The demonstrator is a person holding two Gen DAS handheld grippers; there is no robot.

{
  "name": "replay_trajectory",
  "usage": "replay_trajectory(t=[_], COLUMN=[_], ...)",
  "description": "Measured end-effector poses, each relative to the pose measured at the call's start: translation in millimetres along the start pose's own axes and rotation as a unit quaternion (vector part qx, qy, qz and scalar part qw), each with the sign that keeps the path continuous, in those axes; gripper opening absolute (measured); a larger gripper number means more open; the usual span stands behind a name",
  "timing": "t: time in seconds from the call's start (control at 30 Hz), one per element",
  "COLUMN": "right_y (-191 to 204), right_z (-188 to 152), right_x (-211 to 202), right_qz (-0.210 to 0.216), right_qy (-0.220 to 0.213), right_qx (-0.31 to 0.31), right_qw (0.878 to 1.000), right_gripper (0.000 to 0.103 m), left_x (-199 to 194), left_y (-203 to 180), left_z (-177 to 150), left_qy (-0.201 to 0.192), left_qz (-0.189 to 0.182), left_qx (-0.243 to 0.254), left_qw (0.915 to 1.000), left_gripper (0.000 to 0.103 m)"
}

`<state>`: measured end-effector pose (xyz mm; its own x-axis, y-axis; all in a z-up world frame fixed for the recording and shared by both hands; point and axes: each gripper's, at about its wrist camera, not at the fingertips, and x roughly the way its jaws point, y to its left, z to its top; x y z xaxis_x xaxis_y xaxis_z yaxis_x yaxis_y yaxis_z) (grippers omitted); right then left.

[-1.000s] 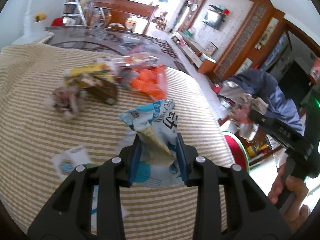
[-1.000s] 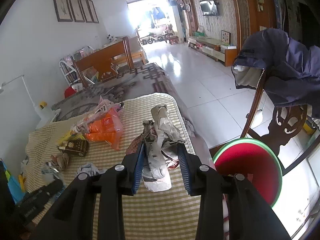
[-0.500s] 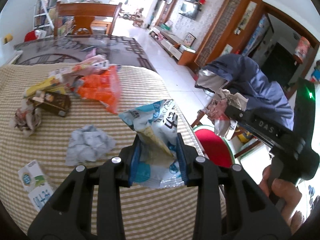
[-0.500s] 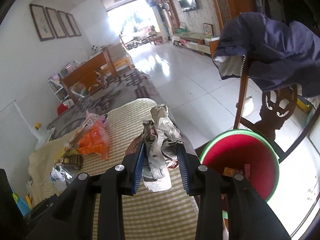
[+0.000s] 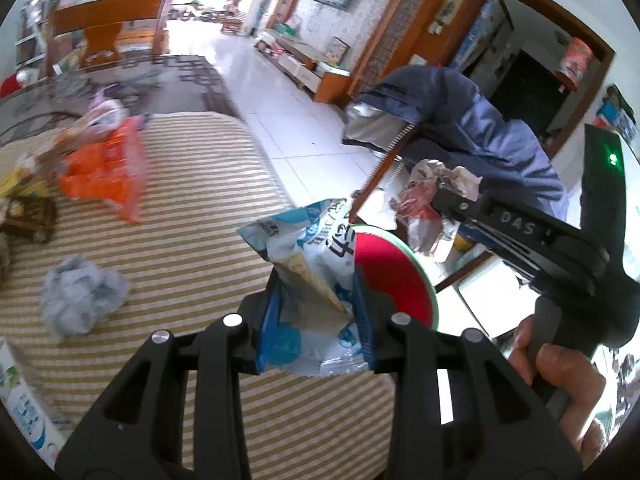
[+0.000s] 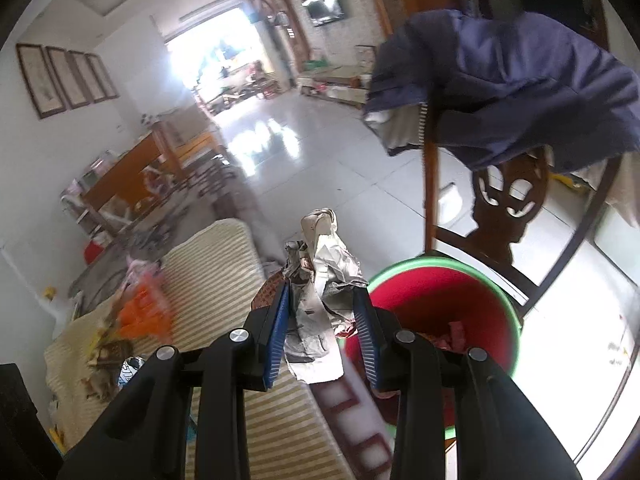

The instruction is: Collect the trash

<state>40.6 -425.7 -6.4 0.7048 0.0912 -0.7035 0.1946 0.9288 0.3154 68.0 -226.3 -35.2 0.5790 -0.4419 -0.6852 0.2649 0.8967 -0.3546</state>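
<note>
The left tongs (image 5: pixel 316 312) hold a snack bag (image 5: pixel 310 268) above the near edge of the tabletop (image 5: pixel 192 208), with the bin (image 5: pixel 394 276) on the floor just past that edge to the right. On the tabletop, a crumpled tissue wad (image 5: pixel 82 292) lies left of the bag, a plastic bag of snacks (image 5: pixel 108 172) lies farther back, and a small carton (image 5: pixel 24 412) sits at the near left edge. The right tongs (image 6: pixel 322 328) hold a crumpled wrapper (image 6: pixel 320 288) between the tabletop edge and the bin (image 6: pixel 492 312), in front of a chair (image 6: pixel 500 216) with a jacket (image 6: pixel 508 88) draped over its back.
</note>
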Motion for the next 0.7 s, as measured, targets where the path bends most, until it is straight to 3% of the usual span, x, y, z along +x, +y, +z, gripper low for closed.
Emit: replay_trajectory(t=[0.17, 0.6, 0.63, 0.7], right_y=[-26.8, -47.2, -48.0, -51.4], right_z=[5.6, 12.2, 12.3, 12.6], right_x=[-0.2, -10.3, -9.6, -9.5], right_qz=[-0.019, -0.055, -0.058, -0.066], right_qy=[-0.003, -0.038, -0.036, -0.038], right_qx=[0.050, 0.083, 0.084, 0.092], right_qw=[0.999, 0.994, 0.994, 0.993], right_gripper=[0.033, 0.034, 0.034, 0.054], left_x=[25.2, 68.7, 70.8, 72.4], left_y=[-29.2, -73.6, -75.6, -76.3], left_z=[6.8, 1.9, 0.9, -0.3], left_qy=[0.017, 0.059, 0.061, 0.063], left_qz=[-0.021, -0.047, -0.049, -0.049], left_qx=[0.033, 0.073, 0.074, 0.074], left_qw=[0.9991, 0.9945, 0.9942, 0.9941], left_gripper=[0.033, 0.034, 0.035, 0.056])
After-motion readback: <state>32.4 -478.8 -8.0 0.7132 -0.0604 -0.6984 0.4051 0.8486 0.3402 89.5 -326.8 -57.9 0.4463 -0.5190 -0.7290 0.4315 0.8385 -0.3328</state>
